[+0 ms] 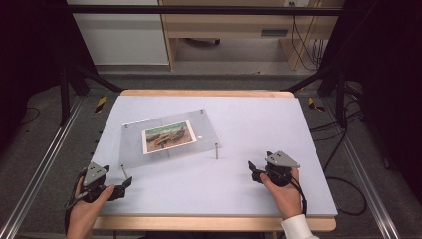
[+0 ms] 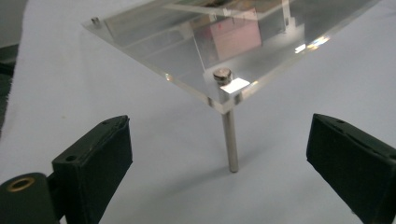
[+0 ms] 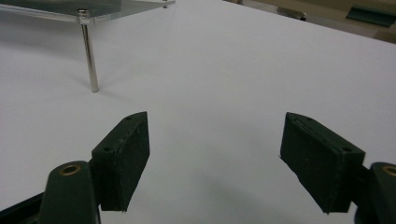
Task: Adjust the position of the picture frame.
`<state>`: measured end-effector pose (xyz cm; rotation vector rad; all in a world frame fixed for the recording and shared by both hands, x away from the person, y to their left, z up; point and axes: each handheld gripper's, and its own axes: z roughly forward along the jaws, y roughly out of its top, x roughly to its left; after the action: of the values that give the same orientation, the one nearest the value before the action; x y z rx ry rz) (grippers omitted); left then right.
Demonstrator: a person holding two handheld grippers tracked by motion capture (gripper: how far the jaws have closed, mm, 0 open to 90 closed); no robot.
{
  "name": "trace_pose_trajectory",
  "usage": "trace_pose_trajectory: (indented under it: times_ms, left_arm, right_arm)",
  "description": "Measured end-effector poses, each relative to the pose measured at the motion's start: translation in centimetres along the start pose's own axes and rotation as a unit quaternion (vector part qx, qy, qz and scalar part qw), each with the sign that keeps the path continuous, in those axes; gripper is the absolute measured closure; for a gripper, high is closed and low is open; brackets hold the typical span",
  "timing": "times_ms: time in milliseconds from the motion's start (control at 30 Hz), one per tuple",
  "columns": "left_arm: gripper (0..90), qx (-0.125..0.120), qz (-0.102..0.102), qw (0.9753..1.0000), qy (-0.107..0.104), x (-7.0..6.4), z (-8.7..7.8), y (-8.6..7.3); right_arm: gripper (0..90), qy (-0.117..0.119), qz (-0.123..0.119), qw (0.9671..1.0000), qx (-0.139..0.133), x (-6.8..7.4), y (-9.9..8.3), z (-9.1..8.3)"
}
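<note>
A clear acrylic plate [image 1: 206,134] stands on thin metal legs at the middle of the white table [image 1: 259,124], with a colour picture [image 1: 168,136] lying flat in it. My left gripper [image 1: 125,184] is open near the table's front left, just short of the plate's near-left leg [image 2: 229,140]; that corner [image 2: 224,91] carries a round screw head. My right gripper [image 1: 251,169] is open at the front right, with bare table between its jaws. The plate's near-right leg [image 3: 89,58] stands off to its upper left.
Metal rails run along both sides of the table [image 1: 45,164]. Cables [image 1: 343,149] lie on the floor at the right. A wooden cabinet [image 1: 239,30] stands beyond the table's far edge. A hand [image 1: 283,194] holds the right gripper.
</note>
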<state>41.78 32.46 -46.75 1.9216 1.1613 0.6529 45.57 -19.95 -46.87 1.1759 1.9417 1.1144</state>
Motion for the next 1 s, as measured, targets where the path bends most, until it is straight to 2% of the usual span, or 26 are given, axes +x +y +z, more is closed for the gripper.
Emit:
trace_pose_trajectory:
  times_ms: [100,133,233,367,533,633,733,767,800,933,1000]
  left_arm:
    - [8.1,0.003,-0.002,1.0000,-0.008,-0.2,0.1,0.1]
    - [8.9,0.004,-0.009,0.9999,-0.010,-0.3,0.1,0.1]
    - [12.4,0.008,-0.007,0.9998,-0.016,-0.3,0.3,0.2]
    - [12.2,0.008,-0.012,0.9998,-0.016,-0.4,0.6,0.2]
    - [20.0,0.002,-0.020,0.9998,-0.007,-0.3,0.7,0.4]
    - [31.8,-0.003,-0.021,0.9998,0.004,-0.2,0.7,0.4]
    - [43.2,-0.018,-0.034,0.9992,0.010,0.2,0.8,0.5]
    - [43.2,-0.021,-0.037,0.9990,0.009,0.2,0.9,0.5]
    - [49.9,-0.023,-0.038,0.9989,0.009,0.4,0.9,0.5]
    - [66.7,-0.022,-0.051,0.9985,0.001,0.5,1.5,0.4]
    - [70.0,-0.020,-0.064,0.9977,-0.009,0.6,1.7,0.4]
  right_arm:
    - [24.1,0.003,0.006,1.0000,0.004,0.0,-0.1,0.1]
    - [24.3,0.002,0.002,1.0000,0.006,-0.1,-0.2,0.1]
    - [24.8,0.005,0.010,0.9999,0.006,-0.2,-0.1,0.0]
    - [24.9,0.007,0.011,0.9999,0.009,-0.3,-0.1,0.0]
    - [25.0,0.008,0.012,0.9998,0.012,-0.3,-0.1,0.0]
    - [25.0,0.007,0.010,0.9998,0.015,-0.3,-0.1,0.1]
    - [25.1,0.006,0.010,0.9998,0.017,-0.2,-0.1,0.1]
    - [25.1,0.006,0.010,0.9998,0.017,-0.2,-0.1,0.1]
    - [25.2,0.005,0.011,0.9998,0.017,-0.2,-0.1,0.1]
    - [25.7,0.008,0.007,0.9998,0.017,0.0,0.0,0.1]
    - [25.7,0.008,0.004,0.9998,0.016,0.0,0.0,0.2]
